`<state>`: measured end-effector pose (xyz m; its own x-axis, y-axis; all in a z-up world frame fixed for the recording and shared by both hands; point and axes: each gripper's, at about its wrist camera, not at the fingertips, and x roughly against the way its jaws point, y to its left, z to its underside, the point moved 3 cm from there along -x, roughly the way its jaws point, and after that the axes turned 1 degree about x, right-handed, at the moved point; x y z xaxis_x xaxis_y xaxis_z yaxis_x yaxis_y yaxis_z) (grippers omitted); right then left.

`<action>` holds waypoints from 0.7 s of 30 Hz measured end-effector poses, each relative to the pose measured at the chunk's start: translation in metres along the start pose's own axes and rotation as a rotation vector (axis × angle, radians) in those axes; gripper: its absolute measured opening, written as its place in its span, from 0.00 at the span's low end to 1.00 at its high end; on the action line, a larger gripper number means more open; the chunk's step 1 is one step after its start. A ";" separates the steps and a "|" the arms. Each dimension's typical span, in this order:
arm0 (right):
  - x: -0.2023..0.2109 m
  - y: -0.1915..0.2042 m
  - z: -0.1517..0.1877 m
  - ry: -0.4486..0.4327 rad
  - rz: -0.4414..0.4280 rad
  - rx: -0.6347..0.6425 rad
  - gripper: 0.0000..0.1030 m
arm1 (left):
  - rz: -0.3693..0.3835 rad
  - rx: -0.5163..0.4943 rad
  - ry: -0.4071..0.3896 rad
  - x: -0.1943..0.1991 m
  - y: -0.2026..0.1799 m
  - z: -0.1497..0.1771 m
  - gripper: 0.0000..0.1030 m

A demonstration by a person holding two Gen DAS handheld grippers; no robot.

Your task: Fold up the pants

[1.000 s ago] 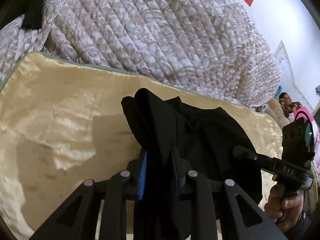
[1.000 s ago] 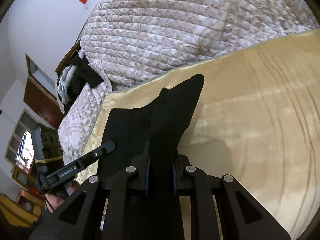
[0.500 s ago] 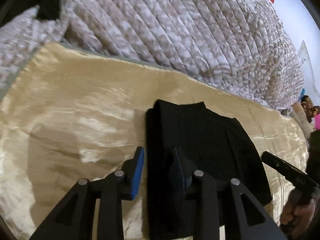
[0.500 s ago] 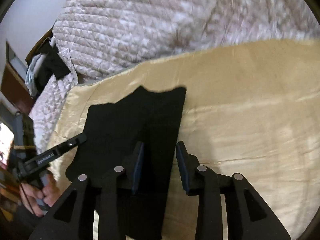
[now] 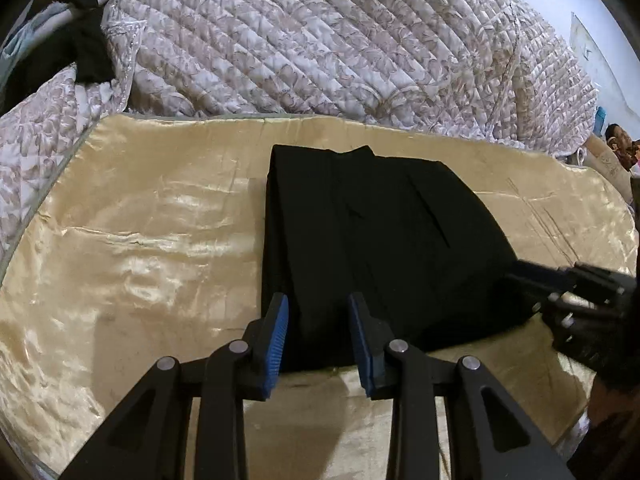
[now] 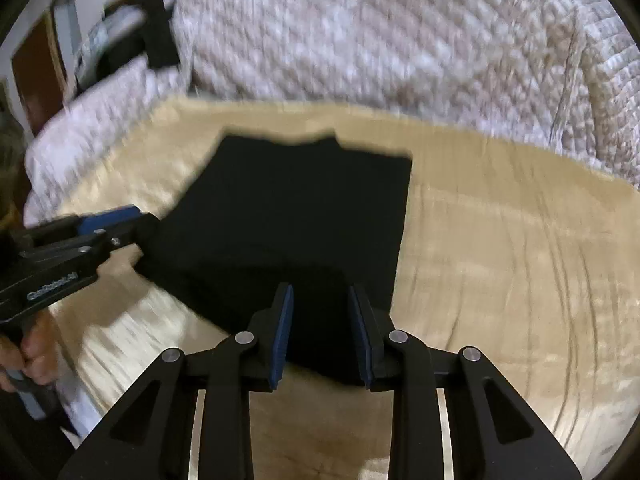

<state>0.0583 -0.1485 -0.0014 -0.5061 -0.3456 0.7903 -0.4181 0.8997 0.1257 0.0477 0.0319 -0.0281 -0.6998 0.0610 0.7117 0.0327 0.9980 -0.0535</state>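
Note:
The black pants (image 5: 380, 248) lie folded into a flat, roughly rectangular stack on the shiny gold cloth (image 5: 140, 248). They also show in the right wrist view (image 6: 296, 216). My left gripper (image 5: 318, 334) is open and empty, its blue pads just above the near left edge of the stack. My right gripper (image 6: 322, 330) is open and empty above the near right edge. Each gripper shows in the other's view: the right one (image 5: 560, 280) at the stack's right edge, the left one (image 6: 100, 232) at its left edge.
A quilted floral bedspread (image 5: 340, 40) is heaped behind the gold cloth. Dark and pale clothes (image 5: 80, 40) lie at the far left. A person's hand (image 6: 28, 356) grips the left tool. The right wrist view is motion-blurred.
Both grippers were shut on raised folds of the pants. They opened, let the cloth drop flat, and pulled back toward the near edge.

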 end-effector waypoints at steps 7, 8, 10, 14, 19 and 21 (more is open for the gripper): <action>0.009 -0.007 -0.019 -0.045 -0.006 -0.029 0.28 | -0.021 0.008 -0.013 0.003 0.002 -0.010 0.32; 0.007 -0.008 -0.023 -0.048 -0.006 -0.029 0.28 | -0.028 0.008 -0.018 0.002 0.002 -0.014 0.32; 0.003 -0.010 -0.032 -0.058 -0.006 -0.033 0.28 | -0.034 0.013 -0.023 0.000 0.004 -0.020 0.32; -0.014 -0.018 -0.048 -0.054 -0.024 -0.062 0.28 | -0.050 0.014 -0.023 -0.013 0.008 -0.034 0.32; -0.044 -0.036 -0.044 0.017 -0.012 -0.129 0.28 | -0.064 0.016 0.022 -0.028 0.010 -0.028 0.32; -0.037 -0.037 -0.043 0.004 -0.018 -0.141 0.27 | -0.074 0.005 0.014 -0.024 0.009 -0.028 0.32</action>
<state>0.1246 -0.1578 -0.0093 -0.4960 -0.3615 0.7895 -0.3171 0.9218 0.2229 0.0845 0.0396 -0.0261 -0.6905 -0.0124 0.7232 -0.0220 0.9997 -0.0039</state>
